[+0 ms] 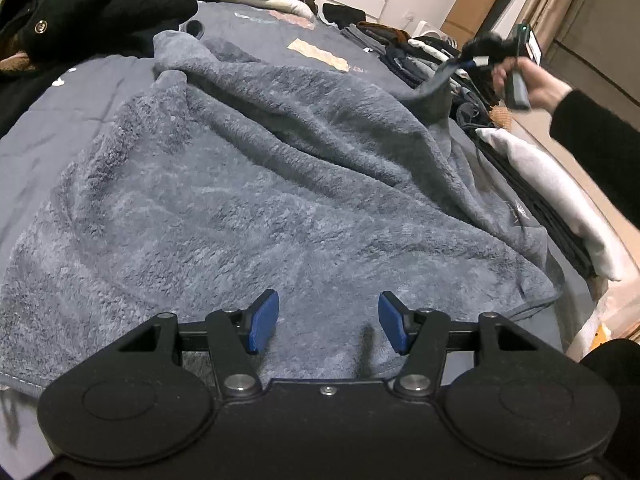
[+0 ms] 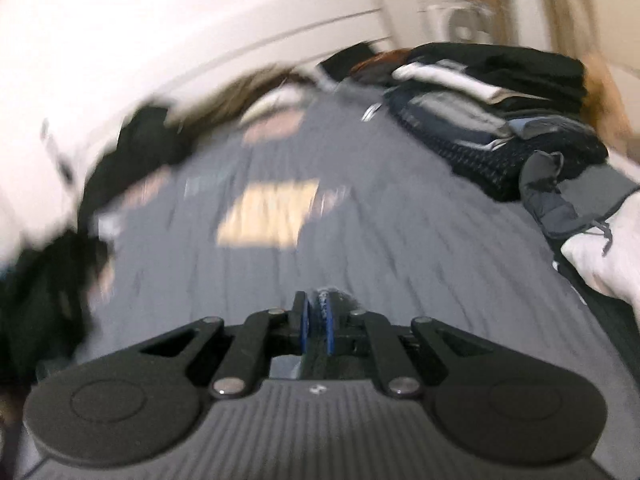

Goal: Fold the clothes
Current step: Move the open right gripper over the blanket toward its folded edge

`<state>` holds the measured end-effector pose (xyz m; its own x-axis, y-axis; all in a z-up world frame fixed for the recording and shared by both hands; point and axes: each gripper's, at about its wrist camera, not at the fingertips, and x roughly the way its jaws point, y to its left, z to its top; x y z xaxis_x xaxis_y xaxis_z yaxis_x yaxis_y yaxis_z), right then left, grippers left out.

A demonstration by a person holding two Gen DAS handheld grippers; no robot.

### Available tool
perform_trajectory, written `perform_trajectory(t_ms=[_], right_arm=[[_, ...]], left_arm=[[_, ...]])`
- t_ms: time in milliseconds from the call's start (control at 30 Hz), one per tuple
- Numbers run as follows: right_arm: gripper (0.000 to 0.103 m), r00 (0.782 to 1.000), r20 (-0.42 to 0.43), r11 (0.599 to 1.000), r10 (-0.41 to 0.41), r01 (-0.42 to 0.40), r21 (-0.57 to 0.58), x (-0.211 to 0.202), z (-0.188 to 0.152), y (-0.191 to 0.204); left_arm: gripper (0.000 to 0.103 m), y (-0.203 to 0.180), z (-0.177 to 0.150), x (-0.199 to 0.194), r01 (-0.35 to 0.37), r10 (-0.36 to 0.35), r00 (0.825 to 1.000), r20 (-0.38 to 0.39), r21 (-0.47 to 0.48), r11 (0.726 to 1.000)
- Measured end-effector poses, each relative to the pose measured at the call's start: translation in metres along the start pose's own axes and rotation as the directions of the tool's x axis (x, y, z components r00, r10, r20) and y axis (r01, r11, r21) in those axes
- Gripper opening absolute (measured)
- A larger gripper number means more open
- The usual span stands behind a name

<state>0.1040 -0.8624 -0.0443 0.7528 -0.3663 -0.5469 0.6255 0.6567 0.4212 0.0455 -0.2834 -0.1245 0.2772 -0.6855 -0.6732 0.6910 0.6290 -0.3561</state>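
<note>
The right tool (image 1: 464,63) is clenched on a corner of the fluffy grey fleece garment (image 1: 248,184), upper right; carry it across evenly. The left tool (image 1: 328,322) is released.

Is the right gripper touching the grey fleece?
Touching. The left wrist view shows the right gripper pinching a corner of the grey fleece and lifting it off the bed; the right wrist view shows its jaws nearly shut on fabric.

Grey fleece garment (image 1: 256,184), fuzzy side up, spread rumpled across the grey bed (image 1: 48,120). Its far right corner is lifted off the bed, pulled up into a taut peak; near hem lies flat.
</note>
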Motion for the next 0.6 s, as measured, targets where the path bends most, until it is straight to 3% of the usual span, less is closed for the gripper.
perform_trajectory(t_ms=[167,333,367,433,467,533,567,600], right_arm=[[0.008,0.986,0.154,0.972,-0.059,0.022,0.234,0.026,0.038,-0.028],[0.010,0.938,0.280,0.917,-0.205,0.084,0.389,0.049,0.045,-0.056],[0.011,0.940,0.262,0.922,-0.217,0.109,0.373,0.058,0.045,-0.058],[0.013,0.965,0.172,0.933,-0.196,0.130,0.335,0.078,0.041,-0.059],[0.015,0.970,0.160,0.940,-0.184,0.126,0.316,0.080,0.039,-0.057],[0.031,0.977,0.144,0.953,-0.159,0.115,0.279,0.080,0.033,-0.054],[0.045,0.977,0.149,0.957,-0.151,0.107,0.269,0.077,0.031,-0.053],[0.053,0.978,0.150,0.959,-0.146,0.103,0.265,0.073,0.031,-0.052]], left_arm=[[0.055,0.006,0.001,0.003,0.001,-0.001,1.000,-0.012,-0.020,1.000],[0.055,0.011,0.001,0.008,-0.007,0.006,1.000,-0.028,-0.034,0.999],[0.055,0.011,0.001,0.008,-0.007,0.006,1.000,-0.031,-0.035,0.999],[0.055,0.012,0.001,0.009,-0.006,0.005,0.999,-0.035,-0.037,0.999],[0.055,0.011,0.001,0.009,-0.006,0.004,0.999,-0.036,-0.036,0.999],[0.055,0.010,0.000,0.010,-0.004,0.003,0.999,-0.039,-0.033,0.999],[0.055,0.010,0.000,0.010,-0.003,0.002,0.999,-0.041,-0.031,1.000],[0.055,0.009,-0.001,0.010,-0.002,0.001,0.999,-0.042,-0.030,1.000]])
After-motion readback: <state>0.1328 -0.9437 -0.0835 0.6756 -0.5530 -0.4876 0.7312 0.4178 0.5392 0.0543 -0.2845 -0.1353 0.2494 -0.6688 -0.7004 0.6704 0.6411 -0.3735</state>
